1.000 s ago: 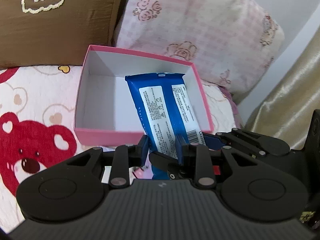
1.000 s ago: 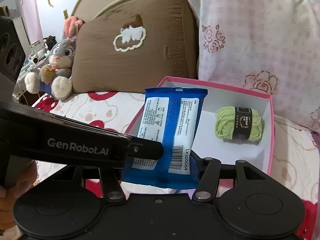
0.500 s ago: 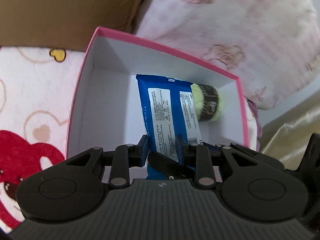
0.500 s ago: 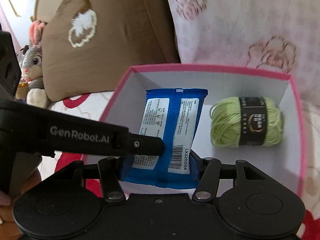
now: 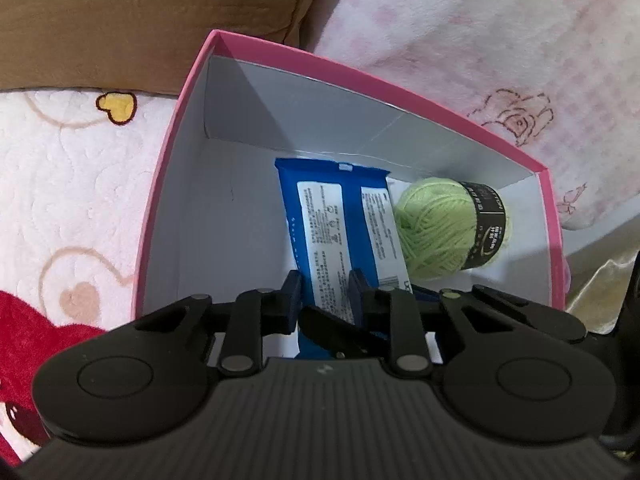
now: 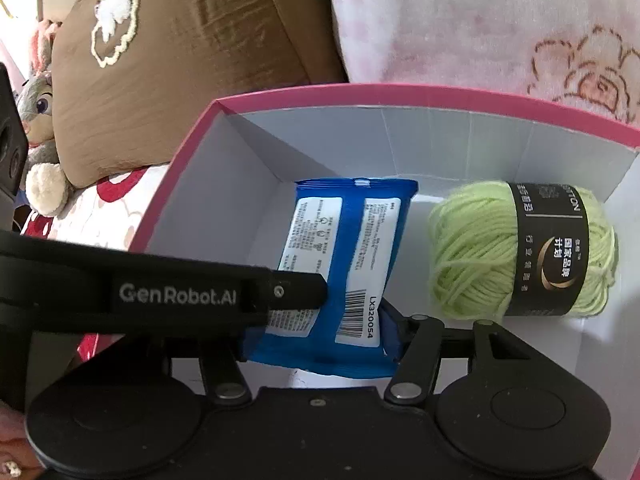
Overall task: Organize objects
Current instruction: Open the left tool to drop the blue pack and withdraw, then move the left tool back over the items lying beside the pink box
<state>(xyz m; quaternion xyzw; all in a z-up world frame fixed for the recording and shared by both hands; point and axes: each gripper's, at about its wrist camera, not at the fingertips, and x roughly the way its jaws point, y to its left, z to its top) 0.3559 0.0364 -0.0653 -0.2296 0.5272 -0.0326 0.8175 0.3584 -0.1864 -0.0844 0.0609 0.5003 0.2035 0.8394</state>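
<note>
In pink box [image 5: 554,216]: glossy blue packet [image 5: 336,232], fuzzy yarn ball [image 5: 436,228].

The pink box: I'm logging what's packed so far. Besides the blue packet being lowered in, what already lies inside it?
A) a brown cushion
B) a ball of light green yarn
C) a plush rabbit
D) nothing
B: a ball of light green yarn with a black label lies on the floor of the pink box, beside the blue packet.

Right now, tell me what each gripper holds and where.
Both hold the blue packet at its near end: the closing left gripper pinches it, and the opening right gripper spans its width.
</note>
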